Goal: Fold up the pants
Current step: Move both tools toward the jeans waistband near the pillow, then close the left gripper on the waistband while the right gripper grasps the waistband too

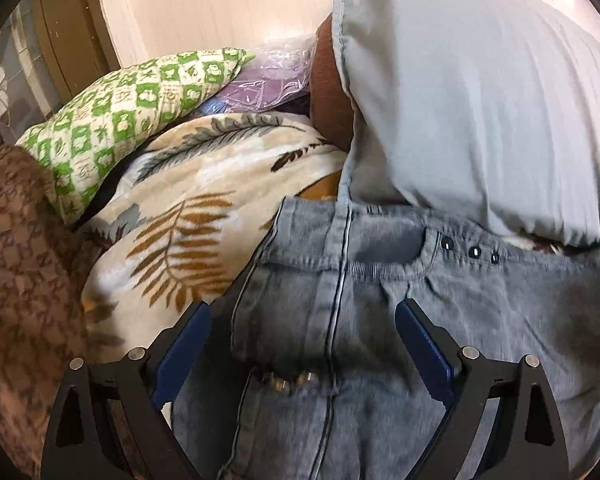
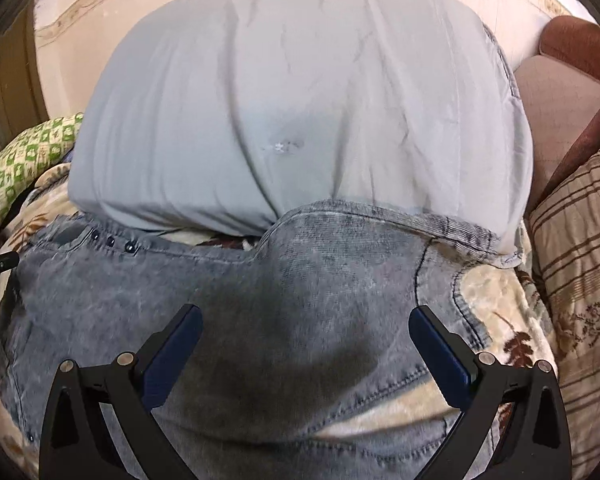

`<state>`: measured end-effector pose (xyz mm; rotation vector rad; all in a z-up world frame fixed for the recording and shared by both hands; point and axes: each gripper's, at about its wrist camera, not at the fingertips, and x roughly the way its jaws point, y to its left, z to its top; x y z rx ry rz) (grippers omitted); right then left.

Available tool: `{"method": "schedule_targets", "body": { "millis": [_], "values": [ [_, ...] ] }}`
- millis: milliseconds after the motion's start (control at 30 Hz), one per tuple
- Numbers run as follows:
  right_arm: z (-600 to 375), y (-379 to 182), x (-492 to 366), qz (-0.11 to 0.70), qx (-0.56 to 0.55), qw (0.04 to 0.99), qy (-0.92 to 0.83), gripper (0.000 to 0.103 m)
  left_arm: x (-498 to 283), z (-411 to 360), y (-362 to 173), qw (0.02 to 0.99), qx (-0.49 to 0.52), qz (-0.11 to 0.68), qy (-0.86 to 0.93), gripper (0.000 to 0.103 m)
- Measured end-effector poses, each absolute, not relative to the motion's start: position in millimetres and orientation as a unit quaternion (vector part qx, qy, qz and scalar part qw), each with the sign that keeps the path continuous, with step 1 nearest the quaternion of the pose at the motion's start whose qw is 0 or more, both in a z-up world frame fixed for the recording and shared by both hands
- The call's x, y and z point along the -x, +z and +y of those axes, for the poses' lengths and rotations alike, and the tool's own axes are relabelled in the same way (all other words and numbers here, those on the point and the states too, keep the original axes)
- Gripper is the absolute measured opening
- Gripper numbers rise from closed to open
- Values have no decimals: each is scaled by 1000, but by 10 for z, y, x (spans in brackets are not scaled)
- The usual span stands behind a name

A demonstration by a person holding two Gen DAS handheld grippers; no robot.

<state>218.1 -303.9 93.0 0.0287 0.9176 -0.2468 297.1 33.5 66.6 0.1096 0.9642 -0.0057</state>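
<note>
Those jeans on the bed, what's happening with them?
A person is folding the grey-blue jeans using a handheld gripper in each hand. The jeans lie on a leaf-patterned blanket, with their top edge tucked against a big pale blue pillow. The left gripper hovers above the side seam and the right gripper above the middle of the denim. Both are open and neither has any cloth between its fingers, so nothing is being lifted at this moment.

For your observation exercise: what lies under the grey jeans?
The jeans lie on a cream leaf-print blanket, showing at both sides. Whatever is beneath their middle is covered. The pale pillow sits behind them.
</note>
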Motion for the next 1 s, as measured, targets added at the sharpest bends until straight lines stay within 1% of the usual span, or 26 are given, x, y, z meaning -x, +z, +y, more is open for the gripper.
{"method": "schedule_targets", "body": {
  "millis": [267, 467, 533, 567, 600, 667, 700, 767, 800, 833, 867, 900, 933, 967, 1000],
  "values": [
    [-3079, 859, -2462, 445, -7, 887, -121, 102, -3440, 376, 471, 879, -53, 473, 10, 93],
    [-3043, 722, -2679, 458, 11, 881, -118, 102, -3764, 338, 140, 861, -65, 504, 15, 93],
    [-3034, 675, -2751, 461, 18, 879, -120, 101, -3857, 300, 39, 856, -69, 512, 12, 92],
    [-3036, 655, -2782, 462, 19, 878, -123, 99, -3908, 284, -9, 853, -67, 518, 8, 91],
    [-3050, 638, -2797, 462, 20, 877, -125, 97, -3946, 267, -49, 849, -65, 524, 3, 87],
    [-3077, 595, -2847, 469, 16, 874, -128, 85, -4009, 233, -120, 840, -62, 539, 0, 85],
    [-3092, 572, -2868, 473, 15, 871, -130, 81, -4039, 229, -154, 838, -58, 543, 3, 85],
    [-3120, 521, -2908, 484, 19, 865, -134, 66, -4081, 256, -197, 837, -37, 547, 2, 82],
    [-3132, 497, -2922, 488, 18, 863, -132, 61, -4092, 264, -215, 836, -30, 548, -3, 78],
    [-3140, 467, -2935, 493, 18, 860, -130, 53, -4089, 261, -220, 836, -28, 548, -9, 72],
    [-3144, 442, -2945, 496, 19, 858, -129, 44, -4081, 245, -227, 837, -31, 546, -17, 69],
    [-3144, 422, -2950, 498, 21, 857, -129, 40, -4069, 223, -227, 839, -37, 543, -21, 63],
    [-3136, 407, -2952, 499, 22, 857, -128, 31, -4055, 196, -223, 840, -44, 540, -24, 53],
    [-3123, 402, -2951, 498, 23, 858, -127, 24, -4031, 163, -210, 840, -50, 539, -32, 48],
    [-3099, 405, -2945, 495, 27, 859, -127, 20, -4021, 146, -199, 841, -53, 538, -34, 42]
  ]
}}
